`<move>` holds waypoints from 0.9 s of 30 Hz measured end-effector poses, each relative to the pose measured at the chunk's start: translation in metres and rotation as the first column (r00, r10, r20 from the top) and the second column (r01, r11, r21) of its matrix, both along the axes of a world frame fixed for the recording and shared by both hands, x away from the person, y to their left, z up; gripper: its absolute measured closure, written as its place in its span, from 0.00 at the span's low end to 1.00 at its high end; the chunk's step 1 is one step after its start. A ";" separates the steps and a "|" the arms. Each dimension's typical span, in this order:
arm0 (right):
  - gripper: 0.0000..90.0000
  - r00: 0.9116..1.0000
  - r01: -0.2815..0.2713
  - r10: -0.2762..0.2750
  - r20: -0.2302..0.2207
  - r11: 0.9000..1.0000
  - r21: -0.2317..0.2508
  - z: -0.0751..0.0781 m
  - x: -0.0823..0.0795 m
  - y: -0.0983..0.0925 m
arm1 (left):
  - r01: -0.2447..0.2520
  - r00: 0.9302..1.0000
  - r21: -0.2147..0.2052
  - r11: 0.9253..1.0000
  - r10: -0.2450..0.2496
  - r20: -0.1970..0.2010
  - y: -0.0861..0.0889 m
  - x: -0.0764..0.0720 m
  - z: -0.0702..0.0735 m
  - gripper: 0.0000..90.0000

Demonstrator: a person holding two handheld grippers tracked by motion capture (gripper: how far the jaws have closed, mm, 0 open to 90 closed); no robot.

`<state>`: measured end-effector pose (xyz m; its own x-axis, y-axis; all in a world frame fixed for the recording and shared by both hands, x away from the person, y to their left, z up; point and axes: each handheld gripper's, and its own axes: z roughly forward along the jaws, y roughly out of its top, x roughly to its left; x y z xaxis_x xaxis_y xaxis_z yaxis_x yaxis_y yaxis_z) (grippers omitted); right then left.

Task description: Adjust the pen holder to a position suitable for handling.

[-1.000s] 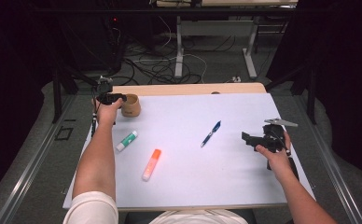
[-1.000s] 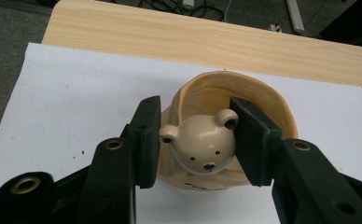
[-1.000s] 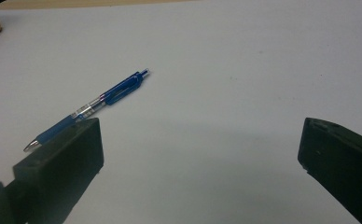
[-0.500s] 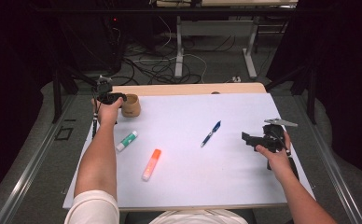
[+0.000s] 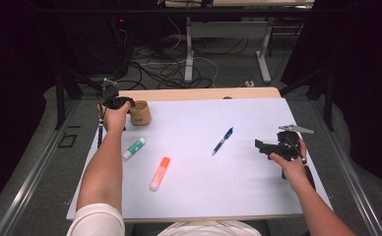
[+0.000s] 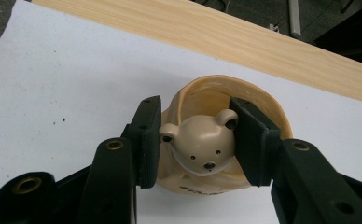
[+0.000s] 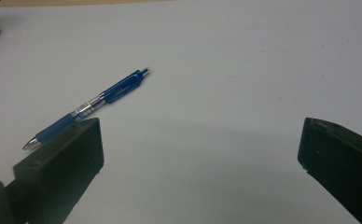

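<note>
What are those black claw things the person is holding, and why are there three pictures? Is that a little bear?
A person sits at a table covered in white and holds a black grabbing tool in each hand. Each tool has two fingers that pinch, like tongs.

One picture is taken from above. The other two come from small cameras riding on the tools, looking out between the fingers.

The left gripper has its fingers on either side of a tan cup with a bear face on it. They are touching it or nearly so, at the far left corner.

The right gripper is wide open and holds nothing. A blue pen lies just ahead of it.

Also on the table are a green marker and an orange marker.
</note>
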<state>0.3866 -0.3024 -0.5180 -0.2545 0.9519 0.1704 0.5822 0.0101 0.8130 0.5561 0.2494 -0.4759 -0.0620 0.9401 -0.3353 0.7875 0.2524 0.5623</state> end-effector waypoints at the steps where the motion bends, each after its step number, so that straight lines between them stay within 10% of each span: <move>1: 0.00 1.000 -0.002 0.002 0.000 1.000 0.000 0.000 0.000 0.000 | -0.001 1.000 0.006 1.000 0.001 -0.002 -0.001 -0.001 0.000 0.63; 27: 0.00 1.000 -0.027 0.027 0.005 1.000 0.004 0.001 0.001 0.005 | 0.148 0.989 -0.025 0.989 -0.148 -0.002 -0.111 -0.043 0.015 0.63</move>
